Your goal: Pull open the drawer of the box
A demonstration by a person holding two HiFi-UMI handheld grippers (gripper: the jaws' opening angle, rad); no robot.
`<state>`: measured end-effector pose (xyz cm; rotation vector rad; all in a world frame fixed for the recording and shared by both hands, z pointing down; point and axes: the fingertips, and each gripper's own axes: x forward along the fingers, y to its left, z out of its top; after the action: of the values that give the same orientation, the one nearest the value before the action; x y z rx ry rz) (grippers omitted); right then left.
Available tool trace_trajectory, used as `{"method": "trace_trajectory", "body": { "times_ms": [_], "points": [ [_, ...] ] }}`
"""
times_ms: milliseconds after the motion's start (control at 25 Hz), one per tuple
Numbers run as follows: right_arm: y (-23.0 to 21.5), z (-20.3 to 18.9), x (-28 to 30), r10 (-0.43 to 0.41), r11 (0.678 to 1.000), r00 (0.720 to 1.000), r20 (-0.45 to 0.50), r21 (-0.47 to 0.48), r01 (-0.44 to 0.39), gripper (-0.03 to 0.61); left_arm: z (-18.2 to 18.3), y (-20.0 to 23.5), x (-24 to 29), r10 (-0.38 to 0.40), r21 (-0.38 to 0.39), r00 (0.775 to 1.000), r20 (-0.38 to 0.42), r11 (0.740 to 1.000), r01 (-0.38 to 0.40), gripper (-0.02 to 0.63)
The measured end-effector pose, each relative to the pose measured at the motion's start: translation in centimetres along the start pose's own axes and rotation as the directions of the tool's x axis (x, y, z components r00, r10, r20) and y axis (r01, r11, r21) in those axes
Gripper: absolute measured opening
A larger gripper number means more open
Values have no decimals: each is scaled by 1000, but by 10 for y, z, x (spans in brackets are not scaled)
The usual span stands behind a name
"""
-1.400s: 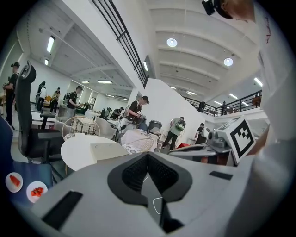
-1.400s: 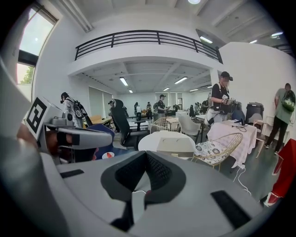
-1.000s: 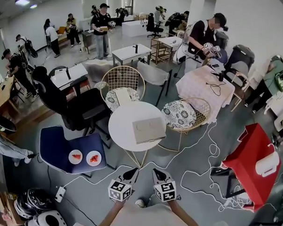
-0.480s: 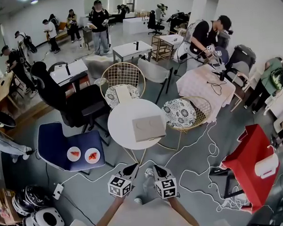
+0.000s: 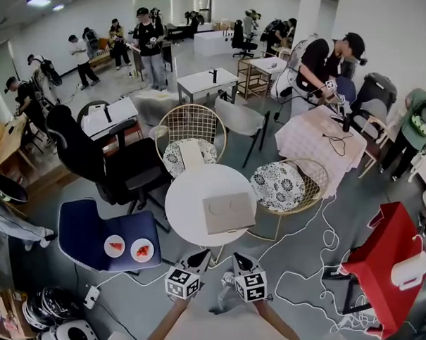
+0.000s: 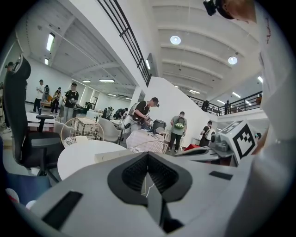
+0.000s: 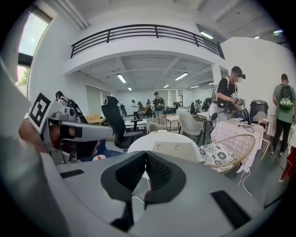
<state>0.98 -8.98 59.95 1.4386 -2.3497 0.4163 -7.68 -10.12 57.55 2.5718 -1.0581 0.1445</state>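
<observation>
Both grippers sit low, close to the person's body, short of the table. left gripper (image 5: 198, 259): jaws clenched, pads together, nothing between them. right gripper (image 5: 239, 259): same, clenched on nothing. Neither touches anything.

Next out is the round white table (image 5: 188, 193), with the box (image 5: 229, 212) lying flat on its right-hand half, well apart from both grippers.

Progress as I read it: nothing done. The box outline looks flush with no drawer sticking out, so approach, grab and pull are all left.

Orientation: a low slab, long axis roughly left-right in the head view, slightly skewed, one long side facing the person. Can't tell which face holds the drawer front.
</observation>
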Motion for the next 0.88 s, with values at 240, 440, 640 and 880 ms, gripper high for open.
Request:
{"method": "trace_trajectory", "body": {
  "times_ms": [240, 440, 640, 880],
  "points": [
    [-37, 33, 39, 25, 1000, 1000, 10, 4, -25, 15, 32, 29, 44, 32, 13, 999, 1, 999, -32, 11],
    [-68, 60, 69, 52, 999, 998, 22, -9, -52, 15, 51, 43, 85, 44, 7, 999, 5, 999, -44, 11],
    [-102, 86, 96, 59, 998, 997, 48, -12, -59, 16, 66, 56, 128, 47, 9, 999, 0, 999, -47, 12],
    [-133, 96, 117, 70, 998, 996, 47, -5, -70, 16, 79, 65, 166, 53, 25, 999, -6, 998, -52, 11]
  ]
}}
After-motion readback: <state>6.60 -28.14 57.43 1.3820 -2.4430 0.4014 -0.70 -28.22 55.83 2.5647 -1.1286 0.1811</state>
